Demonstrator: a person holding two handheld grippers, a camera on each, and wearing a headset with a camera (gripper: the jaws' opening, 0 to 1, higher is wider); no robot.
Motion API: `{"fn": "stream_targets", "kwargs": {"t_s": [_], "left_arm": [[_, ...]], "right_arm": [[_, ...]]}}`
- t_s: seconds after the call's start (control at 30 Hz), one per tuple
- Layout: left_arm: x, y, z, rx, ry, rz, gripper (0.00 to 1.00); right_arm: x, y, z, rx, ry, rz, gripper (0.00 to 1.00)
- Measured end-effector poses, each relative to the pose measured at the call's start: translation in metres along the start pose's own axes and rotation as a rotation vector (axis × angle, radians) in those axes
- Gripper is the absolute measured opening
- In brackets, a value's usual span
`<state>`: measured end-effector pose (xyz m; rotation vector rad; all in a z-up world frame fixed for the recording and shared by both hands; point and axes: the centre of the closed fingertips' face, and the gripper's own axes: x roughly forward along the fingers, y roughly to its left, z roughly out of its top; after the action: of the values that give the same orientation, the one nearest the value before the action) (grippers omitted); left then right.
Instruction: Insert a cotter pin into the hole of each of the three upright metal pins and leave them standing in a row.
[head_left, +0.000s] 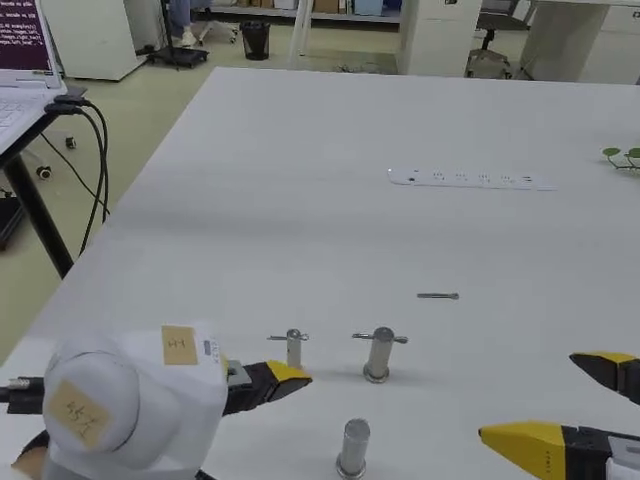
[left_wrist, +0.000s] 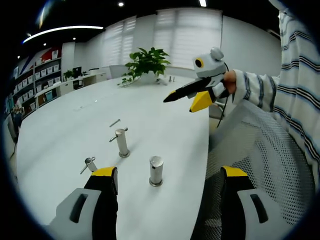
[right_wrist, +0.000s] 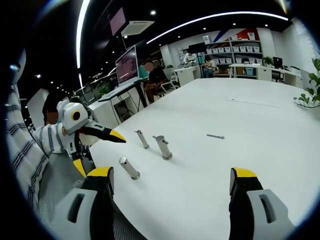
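Three upright metal pins stand near the front of the white table (head_left: 330, 200). The left pin (head_left: 294, 348) and the middle pin (head_left: 379, 352) each have a cotter pin through the top. The nearer bare pin (head_left: 353, 447) has none and also appears in the left gripper view (left_wrist: 156, 170). A loose cotter pin (head_left: 438, 296) lies flat beyond them. My left gripper (left_wrist: 170, 172) is open and empty, one yellow fingertip (head_left: 290, 375) just left of the pins. My right gripper (head_left: 530, 397) is open and empty to the right of the bare pin.
A white power strip (head_left: 470, 180) lies farther back on the table. Green plant leaves (head_left: 625, 157) reach in at the right edge. The table's left edge drops to a floor with a laptop stand and cables (head_left: 90, 120). A mesh chair (left_wrist: 260, 145) is behind me.
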<state>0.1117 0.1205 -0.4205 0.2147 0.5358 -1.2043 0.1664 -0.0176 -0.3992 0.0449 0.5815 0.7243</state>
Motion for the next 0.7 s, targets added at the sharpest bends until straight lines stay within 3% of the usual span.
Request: {"fn": "stream_targets", "kwargs": {"t_s": [0.07, 0.17, 0.23, 0.27, 0.37, 0.53, 0.6, 0.67, 0.7], "left_arm": [[-0.003, 0.000, -0.002, -0.006, -0.005, 0.004, 0.88], [-0.005, 0.000, -0.004, -0.047, -0.018, 0.011, 0.99], [-0.007, 0.002, -0.006, -0.064, -0.008, 0.027, 0.98], [-0.009, 0.005, -0.006, -0.103, -0.011, 0.046, 0.99], [-0.012, 0.004, -0.002, -0.104, -0.035, 0.038, 0.99], [-0.015, 0.007, -0.004, -0.109, -0.027, 0.061, 0.99], [-0.017, 0.008, -0.005, -0.119, -0.033, 0.067, 0.99], [-0.020, 0.005, -0.001, -0.171, -0.061, 0.059, 0.99], [-0.022, 0.006, 0.000, -0.171, -0.067, 0.065, 0.99]], "right_arm": [[0.000, -0.002, 0.001, -0.006, 0.007, -0.002, 0.95], [0.001, -0.005, 0.003, -0.016, 0.016, -0.002, 0.95], [0.001, -0.009, 0.004, -0.022, 0.021, -0.007, 0.95], [0.001, -0.011, 0.005, -0.026, 0.024, -0.010, 0.95], [0.001, -0.013, 0.006, -0.036, 0.035, -0.009, 0.94], [0.004, -0.018, 0.002, -0.072, 0.074, 0.000, 0.94], [0.005, -0.018, -0.001, -0.118, 0.106, 0.014, 0.94], [0.006, -0.018, 0.000, -0.142, 0.122, 0.018, 0.94], [0.006, -0.019, 0.001, -0.145, 0.124, 0.021, 0.94]]}}
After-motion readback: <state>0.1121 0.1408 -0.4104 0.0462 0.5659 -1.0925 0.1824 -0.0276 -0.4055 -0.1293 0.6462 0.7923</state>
